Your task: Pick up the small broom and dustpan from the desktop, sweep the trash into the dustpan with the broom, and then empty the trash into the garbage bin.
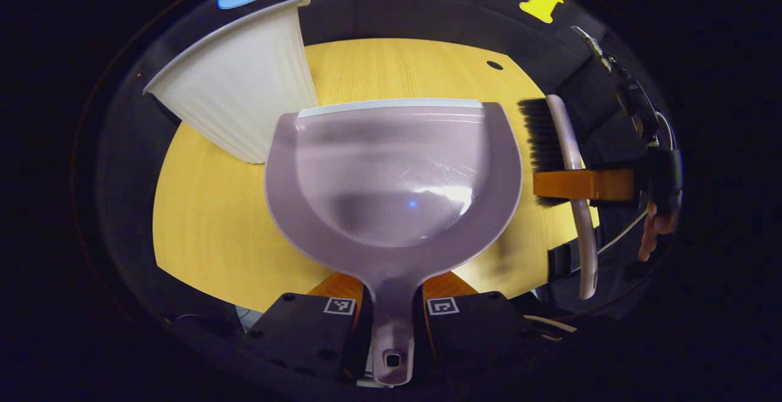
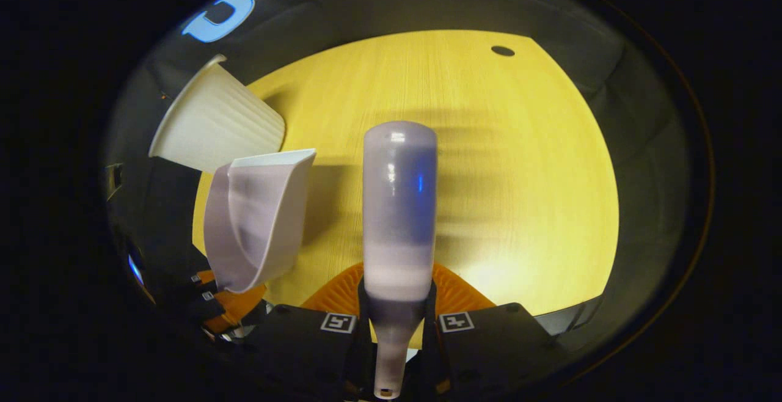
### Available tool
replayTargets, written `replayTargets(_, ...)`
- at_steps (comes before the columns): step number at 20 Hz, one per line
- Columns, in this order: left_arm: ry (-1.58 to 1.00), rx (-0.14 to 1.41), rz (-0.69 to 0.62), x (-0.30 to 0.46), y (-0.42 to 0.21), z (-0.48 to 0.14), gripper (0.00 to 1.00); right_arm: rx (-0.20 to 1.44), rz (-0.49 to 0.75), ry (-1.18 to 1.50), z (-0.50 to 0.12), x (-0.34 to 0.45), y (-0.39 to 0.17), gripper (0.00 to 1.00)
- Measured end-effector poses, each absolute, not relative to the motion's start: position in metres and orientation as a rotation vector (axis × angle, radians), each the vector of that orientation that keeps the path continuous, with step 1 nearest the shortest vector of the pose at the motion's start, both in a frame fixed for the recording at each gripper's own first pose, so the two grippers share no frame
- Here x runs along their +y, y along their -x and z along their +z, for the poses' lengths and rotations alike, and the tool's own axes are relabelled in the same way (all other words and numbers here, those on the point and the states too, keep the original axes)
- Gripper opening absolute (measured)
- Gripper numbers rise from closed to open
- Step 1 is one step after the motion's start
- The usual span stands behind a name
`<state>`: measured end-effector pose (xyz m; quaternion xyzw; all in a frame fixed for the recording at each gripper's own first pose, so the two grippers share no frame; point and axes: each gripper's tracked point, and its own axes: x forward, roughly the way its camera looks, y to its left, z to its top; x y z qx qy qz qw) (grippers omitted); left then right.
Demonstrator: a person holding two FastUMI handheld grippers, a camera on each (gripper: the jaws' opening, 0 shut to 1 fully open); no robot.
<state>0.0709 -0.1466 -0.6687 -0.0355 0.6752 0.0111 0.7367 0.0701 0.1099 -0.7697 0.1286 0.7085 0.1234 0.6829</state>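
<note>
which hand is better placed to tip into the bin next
Left. The left gripper is shut on the dustpan handle, and the dustpan's front edge sits right beside the white bin. The right gripper holds only the broom, farther from the bin.

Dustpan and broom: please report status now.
Left tool shut on dustpan handle. Right tool shut on broom. Dustpan empty. Bin beside dustpan.
</note>
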Motion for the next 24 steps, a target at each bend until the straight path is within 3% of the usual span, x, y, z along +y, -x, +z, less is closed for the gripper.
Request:
replayTargets(7,0.033,1.648,0.060,-0.156,-0.089,-0.682,0.26,1.768,0.171,-0.206,-0.804,0.109,-0.048,0.35)
replayTargets(12,-0.006,1.677,0.080,-0.153,-0.091,-0.694,0.27,1.816,0.126,-0.113,-0.819,0.084,-0.039,0.35)
replayTargets(13,-0.002,1.684,0.080,-0.155,-0.091,-0.694,0.27,1.810,0.120,-0.119,-0.818,0.083,-0.042,0.29)
replayTargets(14,0.001,1.694,0.078,-0.153,-0.091,-0.695,0.26,1.812,0.119,-0.114,-0.819,0.080,-0.043,0.36)
replayTargets(16,-0.003,1.713,0.078,-0.152,-0.091,-0.695,0.29,1.831,0.123,-0.122,-0.828,0.081,-0.038,0.32)
replayTargets(17,-0.005,1.724,0.075,-0.152,-0.091,-0.695,0.27,1.838,0.121,-0.121,-0.829,0.079,-0.038,0.37)
replayTargets(19,-0.003,1.734,0.068,-0.154,-0.090,-0.695,0.27,1.844,0.119,-0.118,-0.817,0.081,-0.039,0.38)
replayTargets(20,0.005,1.740,0.066,-0.155,-0.089,-0.694,0.28,1.842,0.116,-0.117,-0.817,0.080,-0.040,0.32)
replayTargets(21,0.016,1.745,0.062,-0.157,-0.089,-0.694,0.28,1.842,0.114,-0.112,-0.817,0.079,-0.039,0.37)
replayTargets(24,0.031,1.750,0.063,-0.154,-0.089,-0.694,0.28,1.845,0.105,-0.102,-0.821,0.077,-0.036,0.38)
